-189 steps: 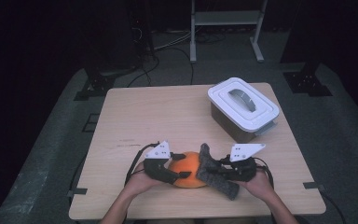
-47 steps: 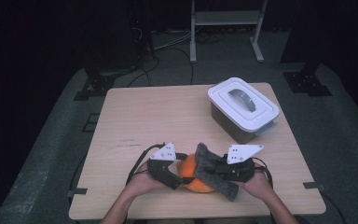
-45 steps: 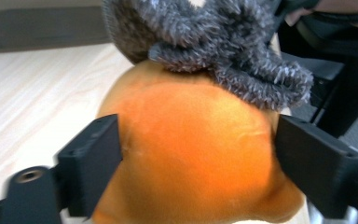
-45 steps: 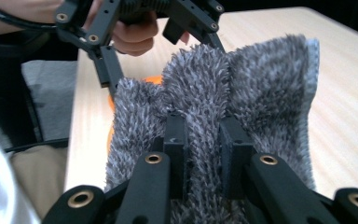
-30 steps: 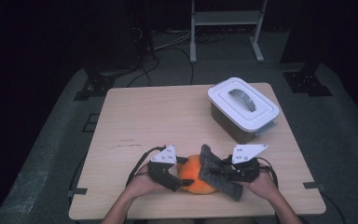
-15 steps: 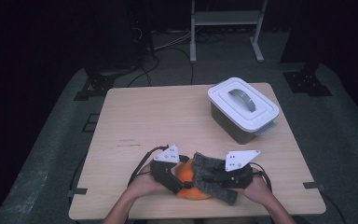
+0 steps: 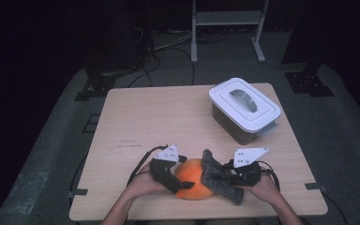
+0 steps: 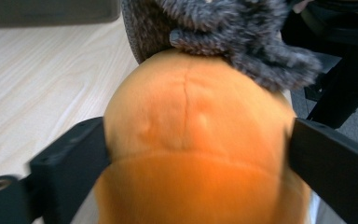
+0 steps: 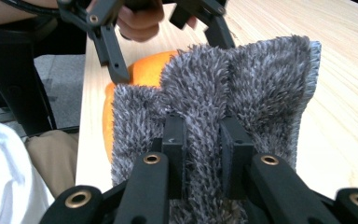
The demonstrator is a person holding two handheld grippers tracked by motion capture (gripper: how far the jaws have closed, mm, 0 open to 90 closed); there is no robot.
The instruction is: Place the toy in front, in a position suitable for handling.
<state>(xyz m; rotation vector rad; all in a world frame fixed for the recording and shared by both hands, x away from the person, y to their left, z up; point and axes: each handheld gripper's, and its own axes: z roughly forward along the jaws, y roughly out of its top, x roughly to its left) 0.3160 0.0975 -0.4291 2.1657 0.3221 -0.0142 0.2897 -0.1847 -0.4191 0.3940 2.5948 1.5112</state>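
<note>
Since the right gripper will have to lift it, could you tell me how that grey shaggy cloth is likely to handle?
The grey shaggy cloth is probably floppy: it bunches into a fold where the right gripper pinches it. Its long pile suggests good grip, little slipping. It likely drapes over the orange ball rather than holding shape.

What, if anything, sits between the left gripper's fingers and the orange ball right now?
Nothing visible. In the left gripper view the fingers sit against either side of the orange ball with no gap or cloth between. The grey fuzzy cloth, pinched by the right gripper, lies only against the ball's far side.
</note>
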